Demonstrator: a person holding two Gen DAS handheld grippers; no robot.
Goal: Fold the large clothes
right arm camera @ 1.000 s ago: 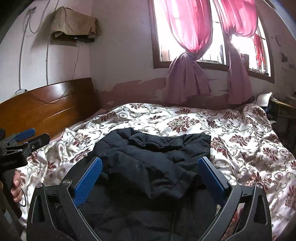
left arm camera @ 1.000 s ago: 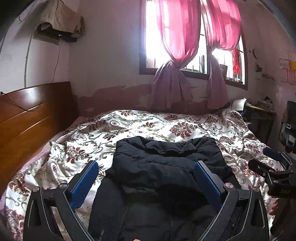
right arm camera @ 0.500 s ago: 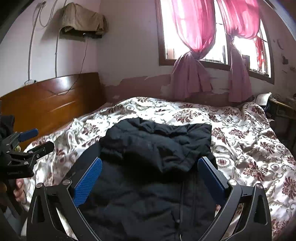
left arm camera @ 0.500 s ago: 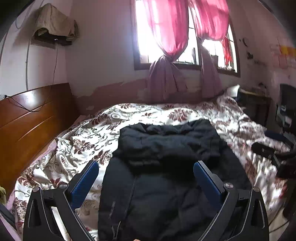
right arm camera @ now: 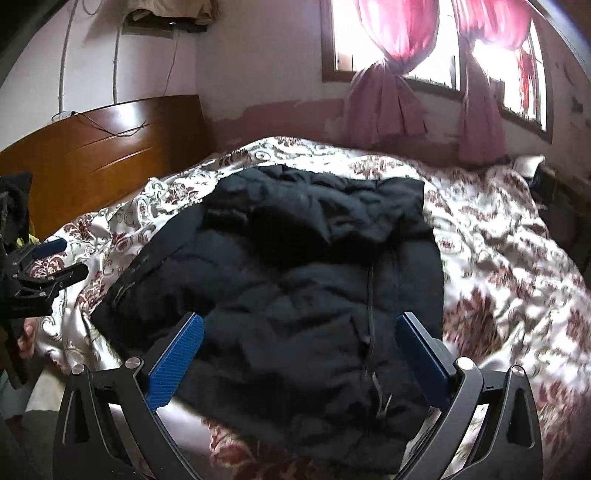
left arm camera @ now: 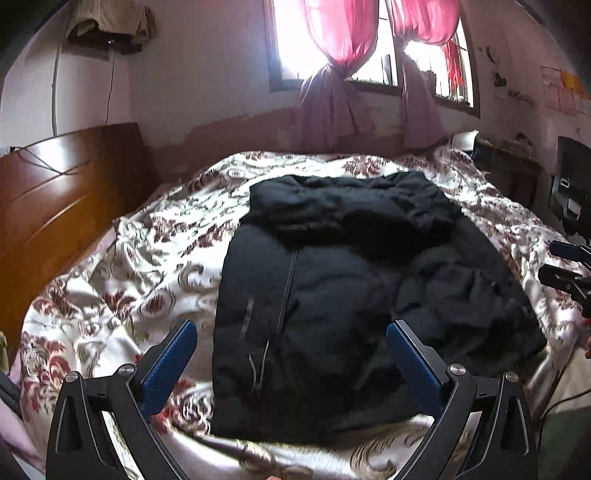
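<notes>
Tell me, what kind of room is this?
Most likely a bedroom in a home. A bed with a floral bedspread fills the room, with a wooden headboard at one end and a window hung with pink curtains. A black padded jacket lies spread on the bed.

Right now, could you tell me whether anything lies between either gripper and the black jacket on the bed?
Nothing visible does. The left gripper and the right gripper are both open and empty, above the near part of the black jacket, which lies on the floral bedspread with nothing on top of it.
</notes>
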